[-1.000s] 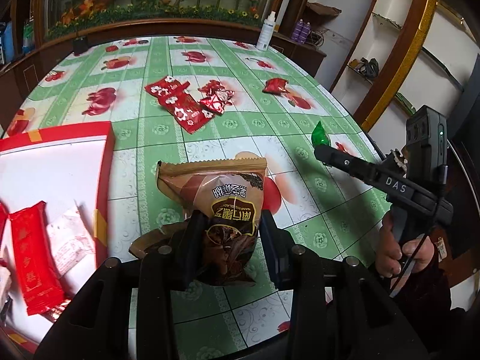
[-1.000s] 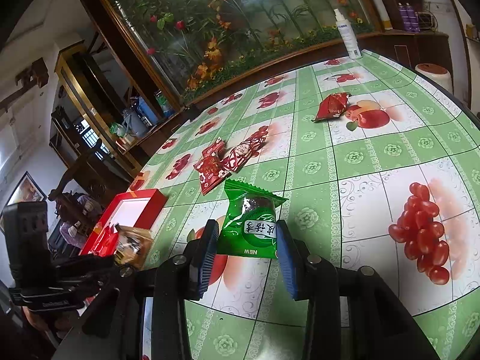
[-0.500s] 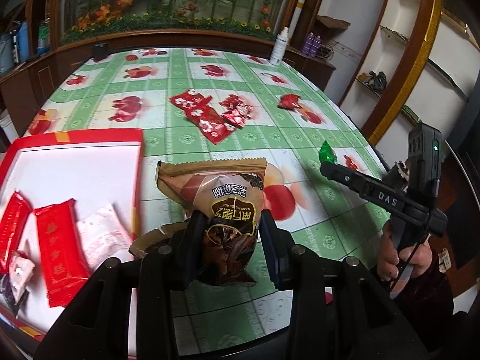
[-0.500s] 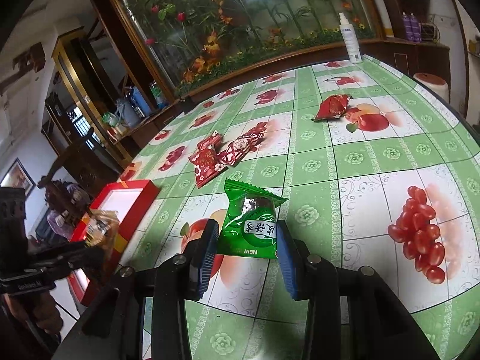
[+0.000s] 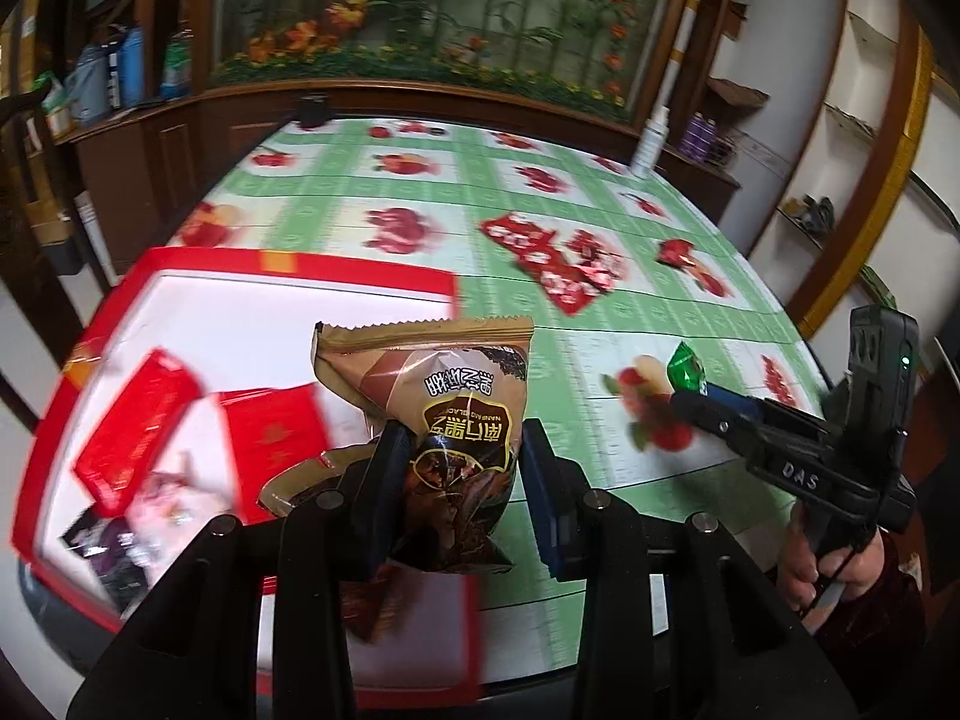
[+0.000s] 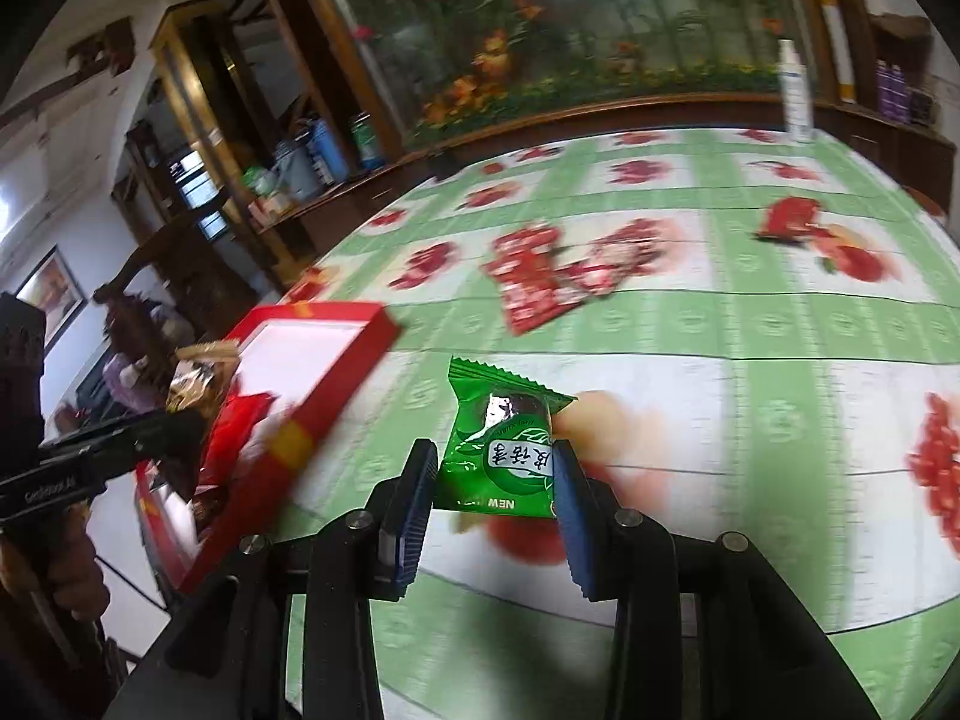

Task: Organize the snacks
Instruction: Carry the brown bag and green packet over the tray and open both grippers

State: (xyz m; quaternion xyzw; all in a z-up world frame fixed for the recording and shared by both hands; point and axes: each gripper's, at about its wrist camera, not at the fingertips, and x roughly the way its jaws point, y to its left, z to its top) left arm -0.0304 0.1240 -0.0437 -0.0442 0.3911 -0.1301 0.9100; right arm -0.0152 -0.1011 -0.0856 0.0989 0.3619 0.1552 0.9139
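The left tongs are gripping a brown packet, long axis pointing away, above the red tray. The right tongs are pinching a green packet, seemingly clear of the tabletop.

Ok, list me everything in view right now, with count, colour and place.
brown snack: one, brown and gold, in the left gripper over the box's right edge
green snack: one, green, in the right gripper above the tablecloth
box: one, red rim and white floor, left side of table
packets in box: several, mostly red, some pale or dark, blurred, on the box's floor
loose packets: a cluster, red, mid table
lone packet: one, red, right of the cluster
bottle: one, white, far right edge
tablecloth: one, green and white with red fruit
left gripper: black, shut on brown snack
right gripper: black, shut on green snack
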